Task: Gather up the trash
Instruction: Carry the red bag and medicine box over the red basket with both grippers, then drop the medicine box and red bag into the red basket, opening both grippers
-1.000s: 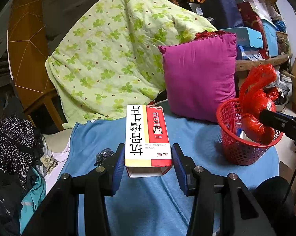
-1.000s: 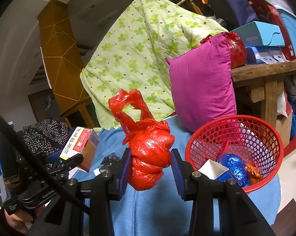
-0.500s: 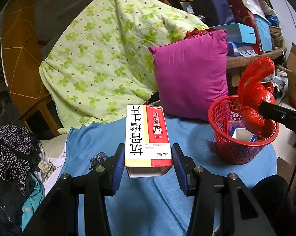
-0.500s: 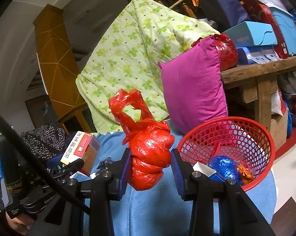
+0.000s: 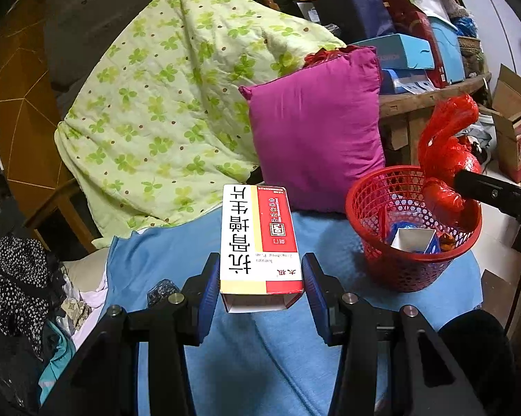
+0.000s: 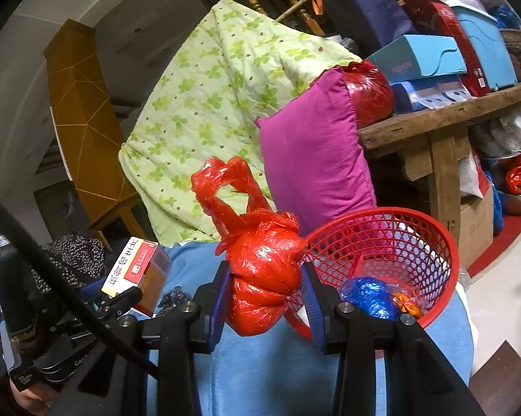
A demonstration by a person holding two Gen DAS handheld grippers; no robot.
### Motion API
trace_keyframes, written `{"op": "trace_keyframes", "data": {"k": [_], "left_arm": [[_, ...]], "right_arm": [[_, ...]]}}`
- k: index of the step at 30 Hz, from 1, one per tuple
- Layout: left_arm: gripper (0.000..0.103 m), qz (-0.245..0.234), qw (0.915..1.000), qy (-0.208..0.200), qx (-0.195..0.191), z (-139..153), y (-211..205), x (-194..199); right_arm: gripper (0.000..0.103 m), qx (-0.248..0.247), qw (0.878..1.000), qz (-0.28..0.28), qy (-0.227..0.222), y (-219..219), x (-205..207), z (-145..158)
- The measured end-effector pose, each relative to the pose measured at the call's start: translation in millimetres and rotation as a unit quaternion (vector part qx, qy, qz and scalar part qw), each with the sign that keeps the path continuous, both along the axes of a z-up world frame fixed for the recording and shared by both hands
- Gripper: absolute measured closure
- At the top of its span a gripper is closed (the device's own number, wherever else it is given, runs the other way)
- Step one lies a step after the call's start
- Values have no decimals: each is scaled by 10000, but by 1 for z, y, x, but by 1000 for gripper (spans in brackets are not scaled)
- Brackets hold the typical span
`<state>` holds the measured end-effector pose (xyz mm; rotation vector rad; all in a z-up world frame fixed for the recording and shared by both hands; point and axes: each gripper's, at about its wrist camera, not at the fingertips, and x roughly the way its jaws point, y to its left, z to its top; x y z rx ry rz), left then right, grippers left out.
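Both grippers carried nearer red basket; right gripper clamps soft, crushable red bag mid-bulge; left gripper clamps light, stiff box by sides

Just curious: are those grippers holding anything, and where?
Left gripper clamps the medicine box at its near open end; right gripper squeezes the knotted red bag around its bulging body.

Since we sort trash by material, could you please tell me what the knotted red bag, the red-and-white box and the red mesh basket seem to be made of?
Knotted red bag: thin glossy plastic film, crinkled, with highlights. Red-and-white box: printed cardboard, probably, given its open flap and crisp edges. Red mesh basket: moulded plastic lattice, apparently rigid.
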<state>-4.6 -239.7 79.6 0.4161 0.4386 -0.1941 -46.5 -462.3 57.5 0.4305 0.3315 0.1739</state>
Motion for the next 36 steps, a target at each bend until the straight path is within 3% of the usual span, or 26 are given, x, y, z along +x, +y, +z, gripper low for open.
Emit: {"op": "trace_keyframes", "data": {"k": [14, 20, 28, 36], "left_arm": [[54, -290, 9995, 40, 104, -4, -28, 7], [54, -720, 9972, 98, -150, -1, -39, 14], [54, -1781, 9786, 694, -759, 0, -68, 38], [54, -2269, 9539, 1517, -1252, -12, -98, 77]], "right_arm": [[61, 237, 9990, -367, 93, -34, -1, -13], [61, 531, 9958, -723, 175, -58, -2, -21], [61, 686, 9928, -945, 281, -87, 4, -22], [59, 861, 9893, -1024, 582, -103, 26, -31]]}}
